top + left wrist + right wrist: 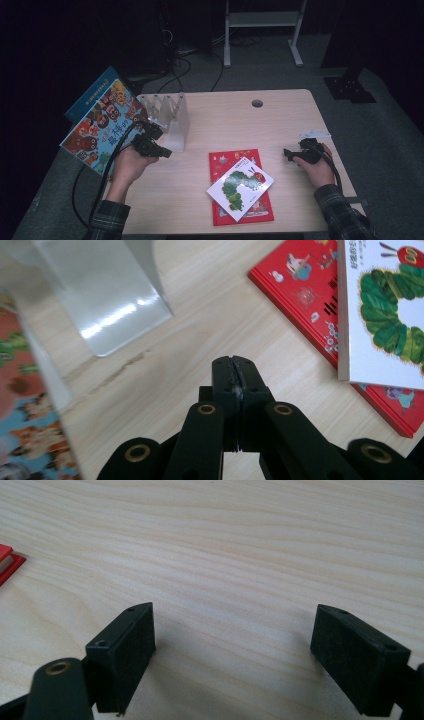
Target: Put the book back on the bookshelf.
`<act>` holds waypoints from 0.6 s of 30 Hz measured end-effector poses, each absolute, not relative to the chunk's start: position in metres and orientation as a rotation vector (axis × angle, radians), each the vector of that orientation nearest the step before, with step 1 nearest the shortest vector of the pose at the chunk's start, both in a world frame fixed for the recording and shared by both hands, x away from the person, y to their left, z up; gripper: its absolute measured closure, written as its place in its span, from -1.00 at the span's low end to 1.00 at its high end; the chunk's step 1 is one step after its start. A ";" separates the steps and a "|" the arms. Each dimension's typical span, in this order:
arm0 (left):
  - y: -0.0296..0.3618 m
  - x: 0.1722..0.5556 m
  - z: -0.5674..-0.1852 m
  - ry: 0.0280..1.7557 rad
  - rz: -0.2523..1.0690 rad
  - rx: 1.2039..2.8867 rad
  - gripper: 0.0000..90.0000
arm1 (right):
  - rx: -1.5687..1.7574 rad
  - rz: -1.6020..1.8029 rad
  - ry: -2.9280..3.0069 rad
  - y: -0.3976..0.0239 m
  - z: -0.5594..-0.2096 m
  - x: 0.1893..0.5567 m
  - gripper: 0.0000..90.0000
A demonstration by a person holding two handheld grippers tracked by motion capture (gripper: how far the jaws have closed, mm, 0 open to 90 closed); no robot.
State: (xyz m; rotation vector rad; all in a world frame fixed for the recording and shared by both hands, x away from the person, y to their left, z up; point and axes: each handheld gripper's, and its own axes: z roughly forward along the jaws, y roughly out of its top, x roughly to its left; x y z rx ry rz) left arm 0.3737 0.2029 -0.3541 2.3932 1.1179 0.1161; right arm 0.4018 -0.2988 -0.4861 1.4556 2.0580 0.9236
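My left gripper (161, 150) hovers low over the table's left part, just in front of a clear plastic book rack (172, 117). Its jaws are pressed together with nothing between them (233, 362). A colourful picture book (102, 125) leans at the rack's left side, with a blue book (92, 95) behind it. A red book (220, 160) lies flat at mid-table, and a white caterpillar book (241, 186) lies askew on top of it. My right gripper (289, 154) rests at the table's right, jaws wide apart over bare wood (232, 630).
The rack (105, 290) stands close ahead and to the left of my left gripper, with the red book (300, 285) and caterpillar book (385, 315) to its right. A round cable hole (257, 103) sits near the table's far edge. A white frame (262, 20) stands on the floor beyond.
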 end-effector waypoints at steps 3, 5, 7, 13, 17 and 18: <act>0.199 0.372 -0.363 1.115 0.106 2.399 0.95 | 1.454 0.923 2.058 -0.299 -0.486 0.402 -0.62; 0.195 0.370 -0.371 1.110 0.098 2.405 0.95 | 1.452 0.923 2.059 -0.299 -0.486 0.401 -0.62; 0.188 0.368 -0.382 1.092 0.077 2.390 0.90 | 1.451 0.923 2.059 -0.299 -0.486 0.401 -0.62; 0.174 0.364 -0.403 1.073 0.081 2.413 0.69 | 1.445 0.923 2.064 -0.299 -0.486 0.400 -0.62; 0.169 0.361 -0.412 1.074 0.092 2.423 0.37 | 1.445 0.931 2.061 -0.298 -0.486 0.398 -0.54; 0.169 0.361 -0.415 1.076 0.081 2.413 0.26 | 1.440 0.931 2.061 -0.298 -0.486 0.397 -0.49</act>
